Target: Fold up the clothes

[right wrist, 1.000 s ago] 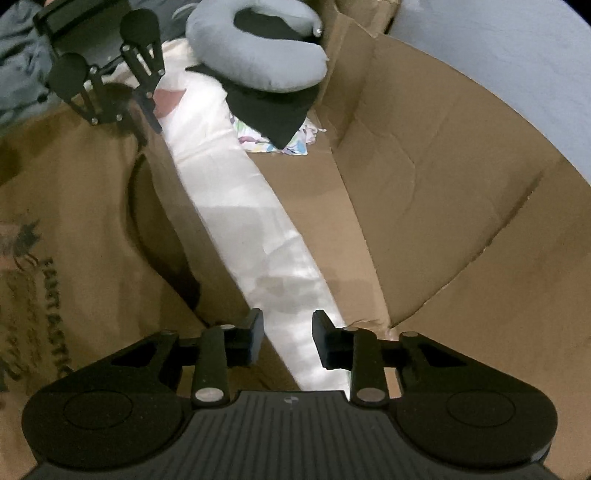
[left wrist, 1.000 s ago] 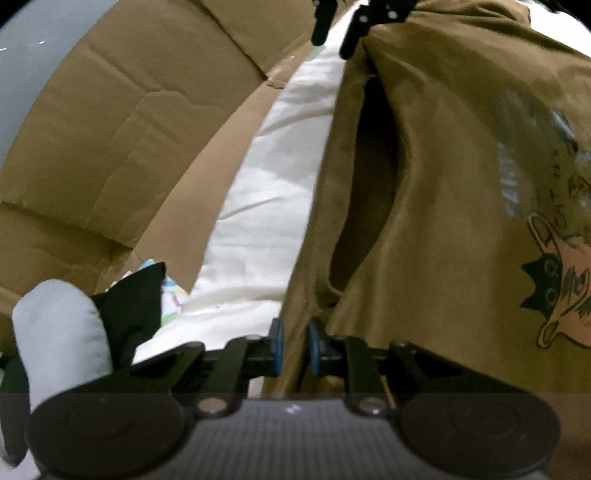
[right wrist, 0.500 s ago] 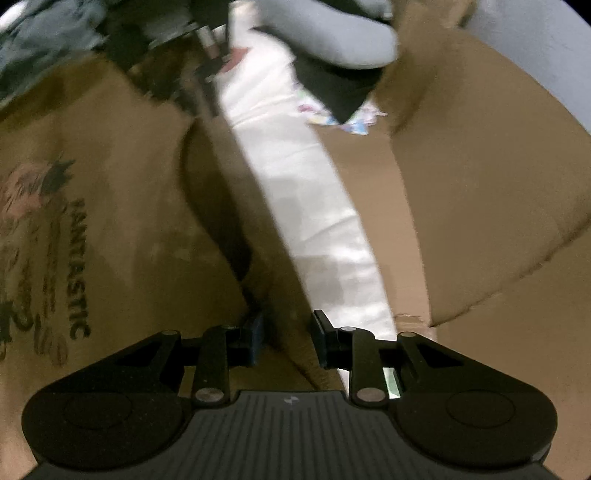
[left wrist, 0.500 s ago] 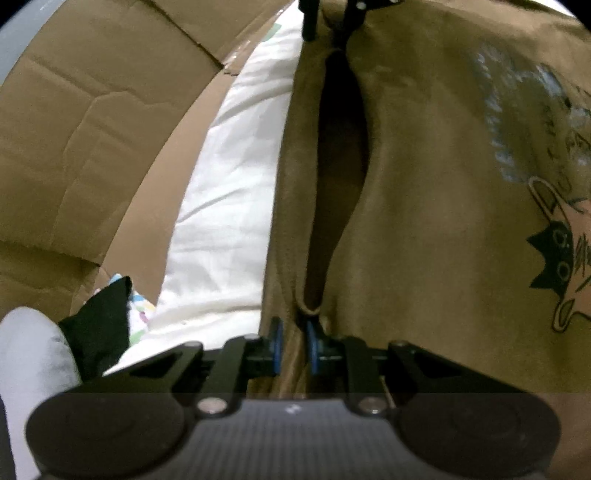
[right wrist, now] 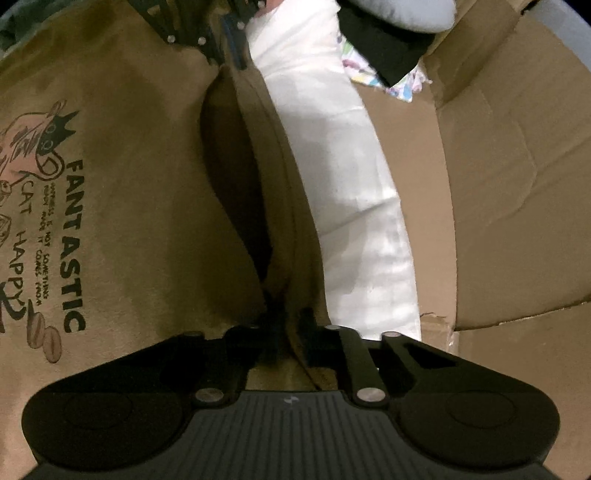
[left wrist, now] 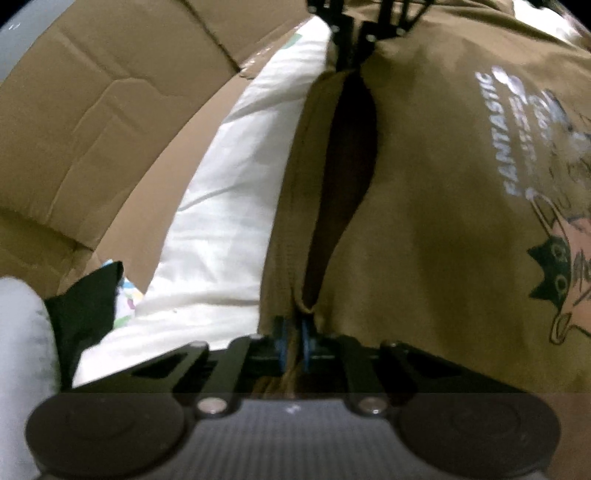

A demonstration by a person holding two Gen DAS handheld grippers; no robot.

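Observation:
A brown T-shirt (left wrist: 424,221) with a cat print and the word FANTASTIC lies on a white sheet. Its edge gapes in a long dark opening (left wrist: 347,166). My left gripper (left wrist: 293,339) is at one end of that opening, its jaws closing, the blue pads pressing the brown hem between them. At the other end my right gripper (right wrist: 291,325) has its jaws closing on the shirt (right wrist: 129,240) edge, with fabric pinched between the fingers. Each gripper also shows small at the top of the other's view: right gripper (left wrist: 356,44), left gripper (right wrist: 225,40).
The white sheet (right wrist: 351,203) runs alongside the shirt. Cardboard box walls (left wrist: 92,129) (right wrist: 498,184) rise beyond it. A grey neck pillow (right wrist: 399,11), a black cloth (right wrist: 380,48) and a patterned cloth (right wrist: 399,88) lie at the sheet's end.
My right gripper came down from over the sheet onto the shirt's edge and closed on it. The left gripper's jaws tightened on the hem. The opening now stretches narrower between them.

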